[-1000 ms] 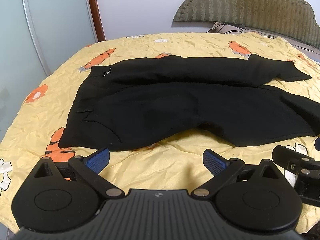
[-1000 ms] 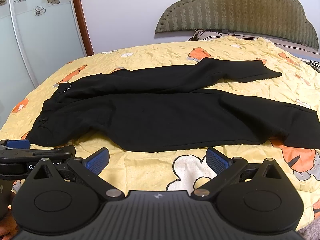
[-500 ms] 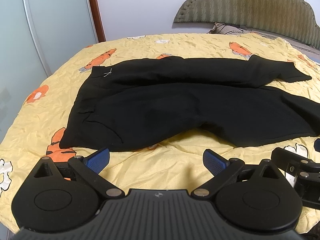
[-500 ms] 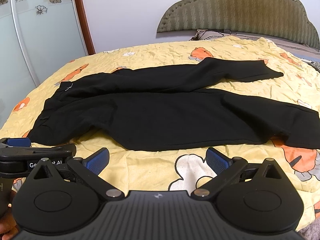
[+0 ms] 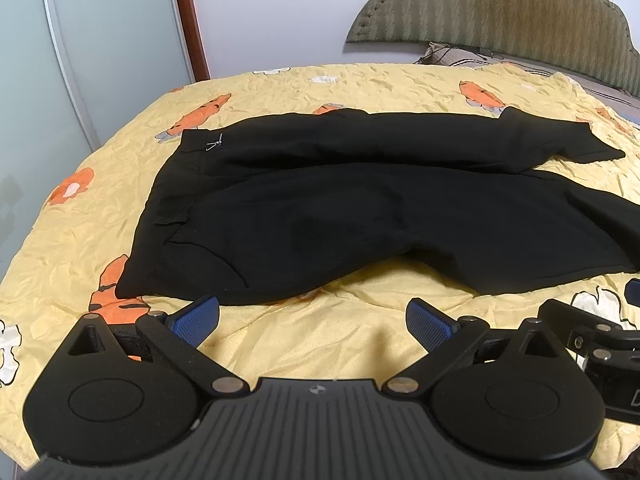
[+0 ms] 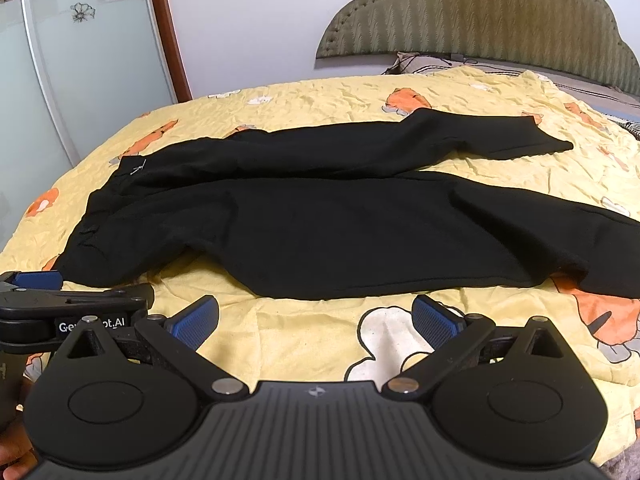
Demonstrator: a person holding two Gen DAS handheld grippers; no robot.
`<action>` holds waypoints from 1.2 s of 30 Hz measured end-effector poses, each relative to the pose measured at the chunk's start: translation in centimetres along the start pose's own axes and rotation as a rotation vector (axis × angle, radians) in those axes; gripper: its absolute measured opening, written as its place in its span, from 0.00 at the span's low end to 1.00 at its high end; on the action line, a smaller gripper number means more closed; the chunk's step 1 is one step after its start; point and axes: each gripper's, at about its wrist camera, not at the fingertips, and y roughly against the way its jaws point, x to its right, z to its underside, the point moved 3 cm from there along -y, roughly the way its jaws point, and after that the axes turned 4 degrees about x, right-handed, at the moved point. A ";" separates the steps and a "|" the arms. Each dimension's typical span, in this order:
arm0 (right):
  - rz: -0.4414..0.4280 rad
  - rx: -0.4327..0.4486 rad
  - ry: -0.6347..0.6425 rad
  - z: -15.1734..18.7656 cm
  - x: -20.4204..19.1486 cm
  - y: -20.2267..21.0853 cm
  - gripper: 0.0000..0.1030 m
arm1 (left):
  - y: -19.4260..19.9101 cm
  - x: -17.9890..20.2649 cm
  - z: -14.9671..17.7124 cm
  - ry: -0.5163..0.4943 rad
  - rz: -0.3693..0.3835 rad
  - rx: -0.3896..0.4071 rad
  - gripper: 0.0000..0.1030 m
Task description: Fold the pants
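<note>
Pants [image 5: 340, 208] flat on bed [image 5: 280, 92], beyond both | left gripper [image 5: 312, 316] spread, empty | right gripper [image 6: 316, 316] spread, empty

We see black pants [image 5: 360, 208], plain, no print, with a small silver clip [image 5: 214, 145] near the waistband at the bed's left edge. The bedspread [image 5: 304, 88] is pale yellow with orange carrot shapes and white flower outlines, wrinkled all over. Our left gripper [image 5: 312, 316] is matte black with blue ribbed pads; our right gripper [image 6: 316, 314] has the same black body and blue pads. The headboard [image 6: 472, 12] is olive green with a herringbone weave and stud trim. The wall [image 6: 248, 20] is plain white. The door frame [image 5: 192, 20] is reddish brown beside a frosted pale-green panel [image 6: 84, 40] printed with brown flowers.
</note>
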 end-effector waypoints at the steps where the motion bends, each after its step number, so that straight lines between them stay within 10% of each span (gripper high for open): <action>1: 0.002 -0.001 0.002 0.0 0.0 -0.1 1.00 | -0.1 -0.1 0.0 0.000 0.000 -0.001 0.99; 10: -0.099 0.028 0.043 -2.4 -1.3 -1.9 1.00 | -1.6 -2.1 -0.8 0.043 0.025 0.003 0.98; 14: -0.290 0.213 0.238 -7.1 -3.9 -3.1 1.00 | -2.2 -6.0 -2.3 0.132 -0.024 0.050 0.99; 18: -0.388 0.205 0.476 -11.7 -8.2 -8.3 1.00 | -3.8 -11.8 -4.1 0.266 -0.082 0.056 0.98; 27: -0.506 -0.026 0.666 -19.6 -15.2 -25.4 1.00 | -7.6 -23.0 -8.1 0.395 -0.283 0.062 0.98; 31: -0.620 -0.174 0.618 -21.0 -17.1 -32.4 1.00 | -9.2 -24.9 -10.1 0.426 -0.255 0.052 0.98; 36: -0.715 -0.309 0.612 -21.0 -18.5 -37.2 0.70 | -12.0 -23.9 -11.9 0.379 -0.195 -0.003 0.98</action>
